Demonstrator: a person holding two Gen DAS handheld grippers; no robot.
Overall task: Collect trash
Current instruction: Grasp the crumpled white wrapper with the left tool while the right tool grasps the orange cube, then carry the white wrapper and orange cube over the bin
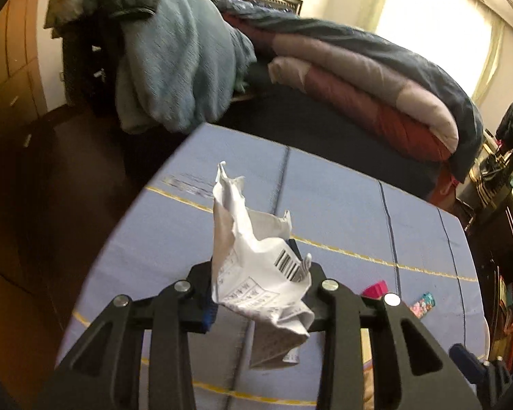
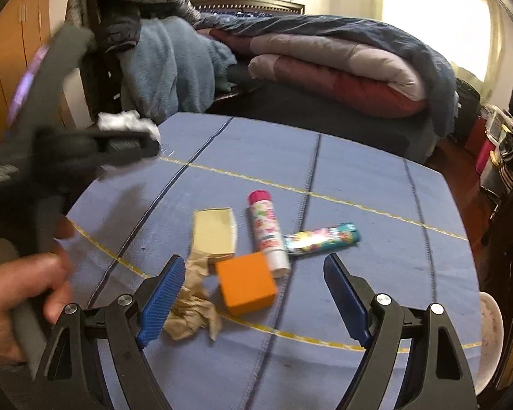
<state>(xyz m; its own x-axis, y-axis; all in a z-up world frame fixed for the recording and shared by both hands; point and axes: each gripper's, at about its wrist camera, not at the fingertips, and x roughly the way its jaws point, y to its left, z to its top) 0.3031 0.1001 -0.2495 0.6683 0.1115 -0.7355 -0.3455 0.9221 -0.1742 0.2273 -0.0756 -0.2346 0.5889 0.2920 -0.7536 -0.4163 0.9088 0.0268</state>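
White crumpled wrapper (image 1: 260, 273) clenched in left gripper (image 1: 261, 294). Only the right wrist view shows right gripper (image 2: 253, 294) jaws released over two tubes (image 2: 268, 235), two boxes (image 2: 246, 282), one brown paper wad (image 2: 193, 311).

Our left gripper (image 1: 256, 287) tilts downward with its black fingers drawn in on a crumpled white wrapper (image 1: 253, 256), which sticks up from between them. From the right wrist view it shows blurred at the left edge, the wrapper at its tip, and our left hand (image 2: 17, 294) is wrapped around its grey handle. Our right gripper (image 2: 253, 294) also points down, its jaws spread wide, the ribbed blue pads (image 2: 160, 304) facing each other with nothing pressed between them.
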